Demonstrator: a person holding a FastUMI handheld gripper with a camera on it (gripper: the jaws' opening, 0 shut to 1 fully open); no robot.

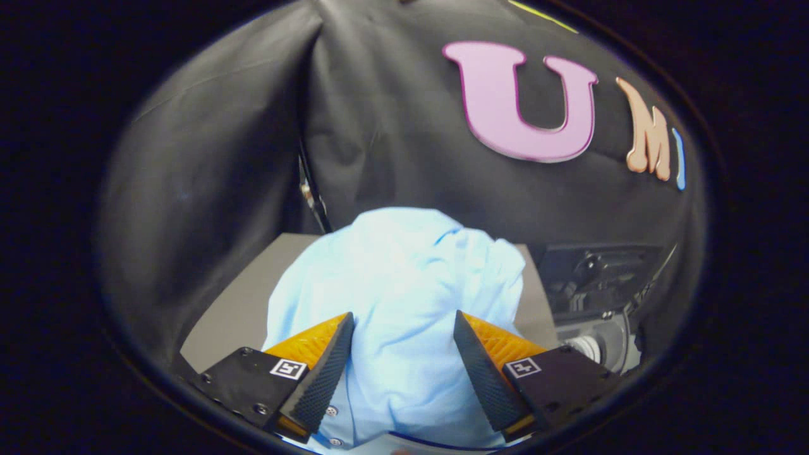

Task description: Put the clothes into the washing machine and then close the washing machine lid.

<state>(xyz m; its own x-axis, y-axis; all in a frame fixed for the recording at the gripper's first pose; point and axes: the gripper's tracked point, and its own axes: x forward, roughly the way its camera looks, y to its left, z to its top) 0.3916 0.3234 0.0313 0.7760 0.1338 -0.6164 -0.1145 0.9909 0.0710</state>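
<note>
A crumpled light blue shirt (404,265) with small buttons lies in a heap on a grey table (234,309). My gripper (403,314) is open, its orange and black fingers (322,366) standing wide apart on either side of the near part of the shirt. The cloth fills the gap between them and bulges up beyond the tips; I cannot tell whether the pads touch it. To the right of the shirt is a small washing machine (597,344), white and grey, with a black lid (600,272) raised behind it.
The booth's black cloth wall (208,158) hangs close behind the table and to the left. A thin dark strap (313,196) runs down the wall's fold just behind the shirt. Bare grey tabletop shows left of the shirt.
</note>
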